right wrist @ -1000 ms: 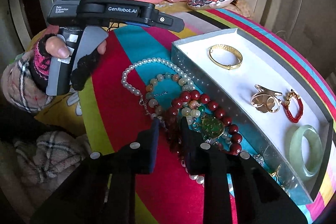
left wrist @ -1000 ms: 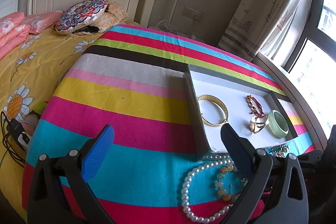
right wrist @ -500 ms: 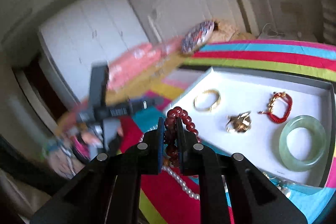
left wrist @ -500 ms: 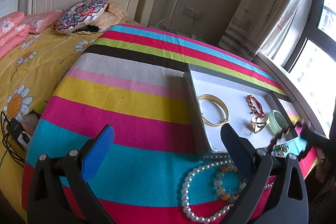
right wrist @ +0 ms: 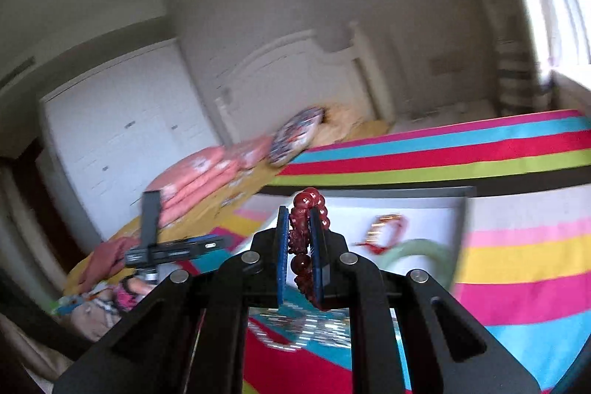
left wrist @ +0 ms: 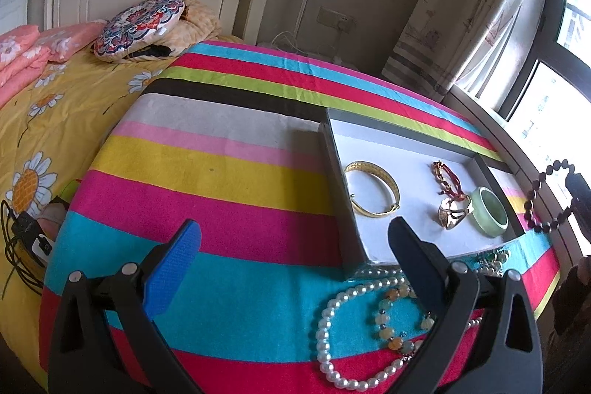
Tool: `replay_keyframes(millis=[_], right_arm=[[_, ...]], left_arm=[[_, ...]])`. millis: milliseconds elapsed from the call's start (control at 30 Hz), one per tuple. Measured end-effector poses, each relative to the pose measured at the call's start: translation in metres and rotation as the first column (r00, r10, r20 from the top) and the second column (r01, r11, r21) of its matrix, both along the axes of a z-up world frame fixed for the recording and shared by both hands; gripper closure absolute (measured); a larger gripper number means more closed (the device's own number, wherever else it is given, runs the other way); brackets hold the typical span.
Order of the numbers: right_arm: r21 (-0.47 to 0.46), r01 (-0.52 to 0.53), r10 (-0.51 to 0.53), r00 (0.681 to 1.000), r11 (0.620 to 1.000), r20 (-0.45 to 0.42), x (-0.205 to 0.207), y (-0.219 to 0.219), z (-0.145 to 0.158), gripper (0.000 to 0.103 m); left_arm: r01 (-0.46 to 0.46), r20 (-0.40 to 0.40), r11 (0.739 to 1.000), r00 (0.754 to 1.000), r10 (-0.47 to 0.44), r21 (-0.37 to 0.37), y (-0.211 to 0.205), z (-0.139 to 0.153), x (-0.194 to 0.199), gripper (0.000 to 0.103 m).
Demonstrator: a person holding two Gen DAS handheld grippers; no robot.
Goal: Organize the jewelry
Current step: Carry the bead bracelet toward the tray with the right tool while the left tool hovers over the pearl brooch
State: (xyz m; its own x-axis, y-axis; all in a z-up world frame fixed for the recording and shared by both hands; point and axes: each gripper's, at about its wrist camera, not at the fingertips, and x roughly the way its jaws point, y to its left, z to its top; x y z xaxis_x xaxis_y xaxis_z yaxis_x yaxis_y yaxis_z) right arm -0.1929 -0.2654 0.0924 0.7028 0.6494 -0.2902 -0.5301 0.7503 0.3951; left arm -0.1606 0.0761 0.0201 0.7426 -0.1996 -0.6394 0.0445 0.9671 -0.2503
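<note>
Red bead bracelet (right wrist: 306,239) clamped in my right claw (right wrist: 300,246), lifted in the air beside the tray (left wrist: 373,257).
My left claw (left wrist: 295,246) hangs wide apart over the cloth left of the tray; I judge the next move is lowering the bracelet onto a bare part of the tray's floor.

My left gripper (left wrist: 293,248): matte black plastic frame, triangular cut-outs in the arms, round silver screws near the pivots, fingers faced with ribbed blue pads (left wrist: 173,268). My right gripper (right wrist: 300,246): same black frame, silver screws, thin blue pads (right wrist: 282,257) seen edge-on. My left hand (right wrist: 127,287) shows bare skin under a pink-and-black patterned cuff.
</note>
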Motion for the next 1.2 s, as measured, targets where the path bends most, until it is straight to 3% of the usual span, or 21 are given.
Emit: replay_keyframes(millis=[167, 233, 333, 433, 500, 533, 667, 700, 767, 867, 1000, 1067, 1133, 1200], right_arm=[[-0.024, 0.128, -0.128, 0.992, 0.991, 0.001, -0.004, -0.038, -0.012, 0.091], [-0.017, 0.148, -0.148, 0.989, 0.989, -0.003, -0.005, -0.047, -0.016, 0.091], [-0.008, 0.157, -0.157, 0.988, 0.988, -0.013, -0.009, -0.053, -0.024, 0.091], [-0.031, 0.144, -0.145, 0.989, 0.989, -0.01, -0.011, -0.047, -0.026, 0.091], [-0.055, 0.133, -0.133, 0.991, 0.99, -0.001, -0.014, -0.039, -0.026, 0.091], [-0.062, 0.126, -0.126, 0.992, 0.99, 0.002, -0.015, -0.037, -0.026, 0.09], [-0.066, 0.115, -0.114, 0.993, 0.991, 0.007, -0.022, -0.035, -0.025, 0.09], [-0.062, 0.118, -0.118, 0.993, 0.991, 0.005, -0.023, -0.037, -0.026, 0.09], [-0.054, 0.124, -0.124, 0.992, 0.991, -0.002, -0.023, -0.041, -0.027, 0.09], [-0.034, 0.138, -0.139, 0.99, 0.99, -0.015, -0.022, -0.047, -0.031, 0.09], [-0.03, 0.146, -0.147, 0.989, 0.989, -0.021, -0.025, -0.048, -0.032, 0.09], [-0.03, 0.145, -0.146, 0.989, 0.989, -0.019, -0.026, -0.048, -0.031, 0.09], [-0.027, 0.144, -0.145, 0.989, 0.989, -0.019, -0.025, -0.048, -0.03, 0.09], [-0.025, 0.143, -0.144, 0.989, 0.989, -0.019, -0.024, -0.048, -0.03, 0.09]], left_arm=[[-0.022, 0.06, 0.996, 0.998, 0.016, 0.09, -0.017, 0.011, -0.012, 0.003], [0.028, 0.089, 0.99, 0.995, -0.04, 0.138, -0.039, 0.018, -0.021, 0.003], [0.174, 0.115, 0.948, 0.971, -0.21, 0.267, -0.095, 0.025, -0.037, 0.003], [0.386, 0.089, 0.845, 0.89, -0.446, 0.37, -0.157, 0.025, -0.052, 0.004], [0.506, 0.042, 0.739, 0.813, -0.581, 0.444, -0.195, 0.02, -0.058, 0.012], [0.532, 0.023, 0.709, 0.792, -0.61, 0.463, -0.205, 0.018, -0.058, 0.017], [0.672, -0.109, 0.54, 0.671, -0.733, 0.506, -0.238, 0.002, -0.044, 0.036], [0.701, -0.144, 0.508, 0.646, -0.75, 0.5, -0.242, -0.002, -0.039, 0.042], [0.736, -0.157, 0.459, 0.597, -0.786, 0.498, -0.244, -0.001, -0.037, 0.042], [0.773, -0.197, 0.422, 0.56, -0.805, 0.474, -0.245, 0.001, -0.027, 0.041], [0.789, -0.234, 0.388, 0.539, -0.809, 0.476, -0.24, -0.005, -0.019, 0.041], [0.798, -0.237, 0.389, 0.533, -0.812, 0.461, -0.237, -0.003, -0.021, 0.042], [0.8, -0.237, 0.392, 0.532, -0.813, 0.454, -0.232, -0.001, -0.023, 0.049], [0.792, -0.223, 0.407, 0.544, -0.809, 0.456, -0.226, 0.001, -0.026, 0.052]])
